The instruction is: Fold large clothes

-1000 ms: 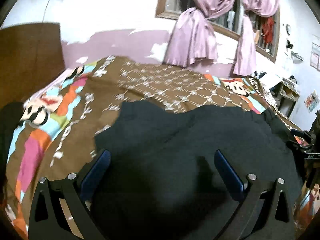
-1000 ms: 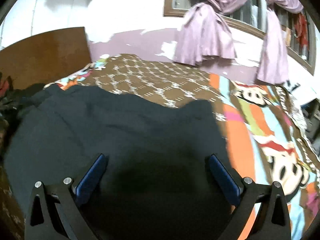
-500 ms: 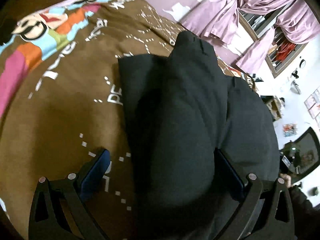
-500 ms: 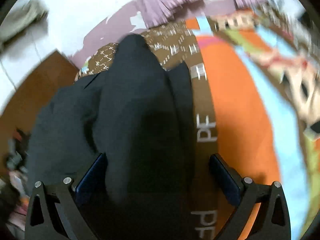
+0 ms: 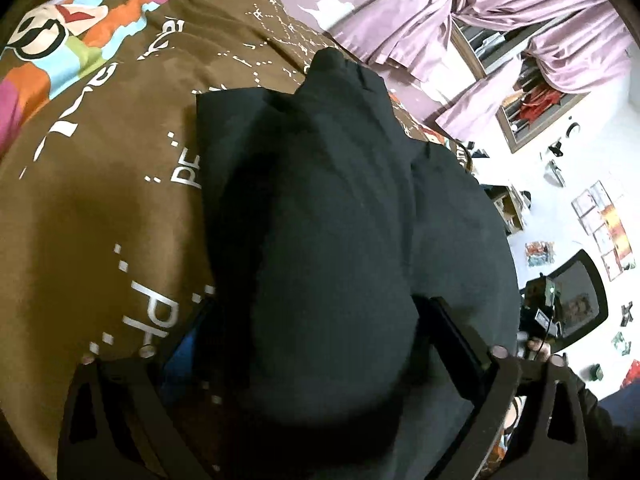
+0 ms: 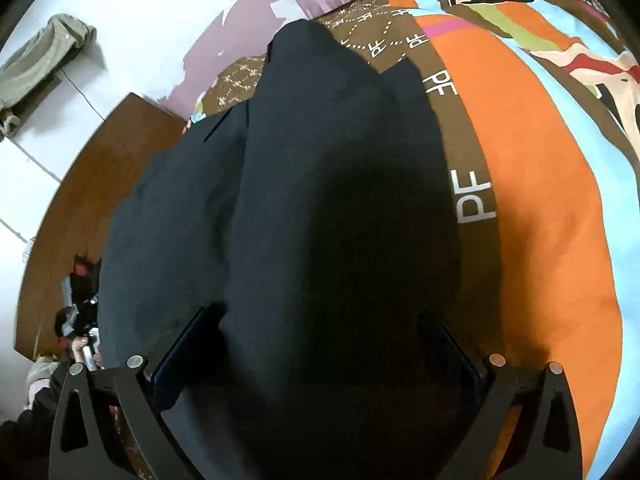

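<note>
While black garment (image 5: 332,240) bulges between both claws, bedspread (image 5: 100,200) bare leftward.

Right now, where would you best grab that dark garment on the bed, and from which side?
Probably by the raised ridge of the dark garment, not its flat parts. The cloth humps up off the bedspread and runs between the fingers of the left gripper and right gripper, so each could come from the near end, along the ridge, and pinch across it.
</note>
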The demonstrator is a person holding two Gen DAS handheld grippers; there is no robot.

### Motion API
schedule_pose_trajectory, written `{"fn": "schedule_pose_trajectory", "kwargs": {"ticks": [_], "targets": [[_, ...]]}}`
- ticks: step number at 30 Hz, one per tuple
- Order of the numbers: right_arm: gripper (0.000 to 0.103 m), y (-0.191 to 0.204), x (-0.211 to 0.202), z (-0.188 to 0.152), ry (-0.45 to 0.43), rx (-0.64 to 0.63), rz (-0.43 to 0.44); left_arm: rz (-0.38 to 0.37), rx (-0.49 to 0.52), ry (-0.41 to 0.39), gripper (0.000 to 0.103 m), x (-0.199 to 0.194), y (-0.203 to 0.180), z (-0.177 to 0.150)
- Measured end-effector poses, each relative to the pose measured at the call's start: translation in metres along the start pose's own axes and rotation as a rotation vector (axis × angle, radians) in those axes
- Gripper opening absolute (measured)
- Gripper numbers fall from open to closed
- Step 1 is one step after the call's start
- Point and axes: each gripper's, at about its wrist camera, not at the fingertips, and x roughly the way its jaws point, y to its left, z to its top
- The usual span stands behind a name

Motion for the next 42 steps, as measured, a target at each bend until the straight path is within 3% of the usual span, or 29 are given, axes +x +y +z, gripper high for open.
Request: {"fn": "schedule_pose_trajectory", "kwargs": {"ticks": [2, 5, 6, 10, 11, 15, 21, 26, 29, 35, 40, 42], "targets": [[0.101, 0.005, 0.0, 0.0, -0.007, 0.011, -0.032, 0.029, -0.064, -0.018, 0.079, -0.001, 0.0, 0.001], [0.085, 0.013, -0.001, -0.003, -0.028, 0.007, -0.061, 0.069, -0.096, -0.039, 0.061, -0.003, -0.005, 0.007], [0.076, 0.016, -0.003, -0.006, -0.035, 0.006, -0.062, 0.083, -0.095, -0.042, 0.058, -0.003, -0.008, 0.007], [0.04, 0.034, -0.014, -0.007, -0.057, -0.031, -0.054, 0.105, -0.085, -0.097, 0.028, -0.018, -0.027, 0.008], [0.036, 0.04, -0.017, -0.005, -0.062, -0.051, -0.062, 0.108, -0.073, -0.114, 0.022, -0.021, -0.033, 0.008], [0.025, 0.079, -0.035, 0.003, -0.109, -0.153, -0.049, 0.127, 0.019, -0.206, 0.015, -0.04, -0.074, 0.017], [0.023, 0.137, -0.058, 0.021, -0.243, -0.255, 0.036, 0.131, 0.129, -0.373, 0.013, -0.08, -0.11, 0.029], [0.022, 0.169, -0.053, 0.029, -0.324, -0.32, 0.071, 0.148, 0.15, -0.462, 0.013, -0.114, -0.109, 0.034], [0.022, 0.176, -0.036, 0.033, -0.311, -0.331, 0.058, 0.177, 0.131, -0.457, 0.013, -0.113, -0.091, 0.032], [0.023, 0.156, 0.021, 0.026, -0.188, -0.255, -0.041, 0.257, 0.017, -0.349, 0.017, -0.076, -0.031, 0.024], [0.041, 0.132, 0.032, 0.022, -0.152, -0.179, -0.157, 0.324, 0.027, -0.321, 0.032, -0.071, -0.021, 0.018], [0.061, 0.13, 0.032, 0.016, -0.153, -0.172, -0.234, 0.383, 0.039, -0.316, 0.044, -0.069, -0.024, 0.014]]}}
